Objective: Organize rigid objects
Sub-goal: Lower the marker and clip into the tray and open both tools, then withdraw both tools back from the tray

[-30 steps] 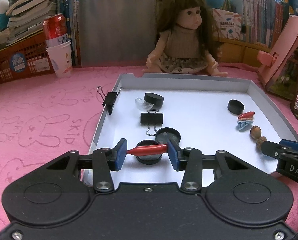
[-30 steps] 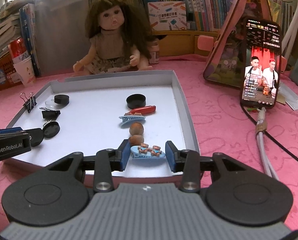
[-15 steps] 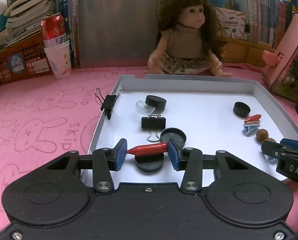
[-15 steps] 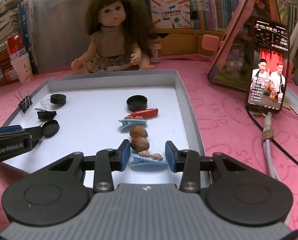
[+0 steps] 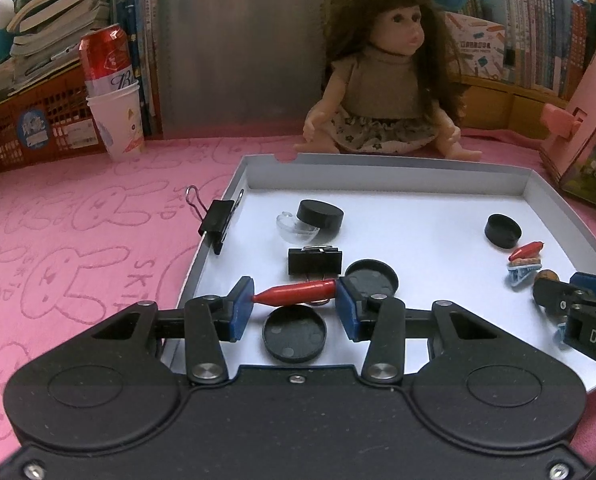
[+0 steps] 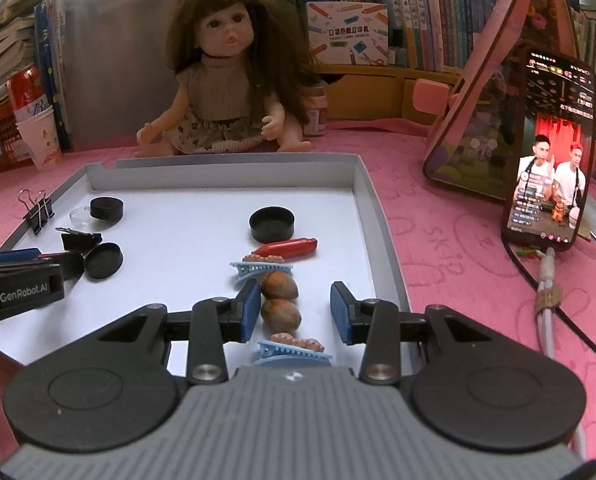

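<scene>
The left gripper [image 5: 294, 302] clamps a red clip [image 5: 296, 292] endwise above the white tray [image 5: 398, 168], apparently to join the sorted row; the right gripper [image 6: 294, 308], jaws parted, now leaves its blue clip [image 6: 294, 350] resting beneath it, previously between the pads

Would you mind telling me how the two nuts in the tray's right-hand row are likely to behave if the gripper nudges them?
The nuts look rounded and smooth, so a nudge would probably roll them across the flat tray. They appear hard-shelled, so likely stiff rather than fragile. Their curved sides might slip from the right gripper, whose pads now stand open around them.
</scene>
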`<act>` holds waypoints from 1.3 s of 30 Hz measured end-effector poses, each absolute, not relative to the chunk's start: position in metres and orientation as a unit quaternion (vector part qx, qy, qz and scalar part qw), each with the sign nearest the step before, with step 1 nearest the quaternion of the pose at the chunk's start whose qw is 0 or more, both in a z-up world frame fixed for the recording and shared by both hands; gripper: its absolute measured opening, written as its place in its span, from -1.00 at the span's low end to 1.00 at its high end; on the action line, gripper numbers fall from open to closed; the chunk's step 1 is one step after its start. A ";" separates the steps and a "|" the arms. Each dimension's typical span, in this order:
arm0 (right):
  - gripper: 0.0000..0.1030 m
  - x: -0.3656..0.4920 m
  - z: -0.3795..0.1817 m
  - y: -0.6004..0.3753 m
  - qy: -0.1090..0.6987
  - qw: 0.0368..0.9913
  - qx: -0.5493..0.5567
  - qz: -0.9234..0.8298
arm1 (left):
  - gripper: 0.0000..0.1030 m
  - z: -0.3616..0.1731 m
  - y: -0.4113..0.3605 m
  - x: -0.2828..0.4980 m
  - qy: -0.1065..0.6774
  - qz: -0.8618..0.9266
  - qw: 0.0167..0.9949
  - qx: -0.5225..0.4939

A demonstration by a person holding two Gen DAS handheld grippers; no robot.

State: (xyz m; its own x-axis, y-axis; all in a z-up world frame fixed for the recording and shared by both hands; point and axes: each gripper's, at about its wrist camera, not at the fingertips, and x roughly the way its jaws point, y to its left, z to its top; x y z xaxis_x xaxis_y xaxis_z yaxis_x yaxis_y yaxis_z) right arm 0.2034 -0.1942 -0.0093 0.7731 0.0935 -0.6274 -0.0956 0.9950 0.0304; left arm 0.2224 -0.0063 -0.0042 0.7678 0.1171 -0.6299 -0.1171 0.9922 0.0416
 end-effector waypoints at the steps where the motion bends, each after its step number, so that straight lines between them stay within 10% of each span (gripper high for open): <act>1: -0.10 0.204 -0.010 -0.194 0.332 0.942 -0.002 0.051 | -0.17 -0.004 -0.006 0.223 0.335 0.062 0.940 0.000; 9: -0.07 0.203 -0.011 -0.194 0.325 0.944 -0.006 0.055 | -0.15 -0.005 -0.008 0.224 0.331 0.061 0.942 0.003; 22: 0.60 0.190 0.001 -0.193 0.289 0.955 -0.012 0.062 | 0.55 0.006 -0.013 0.213 0.324 0.045 0.945 0.006; 39: 0.90 0.165 0.024 -0.200 0.262 0.963 -0.002 0.059 | 0.69 0.031 -0.013 0.178 0.310 0.021 0.951 -0.008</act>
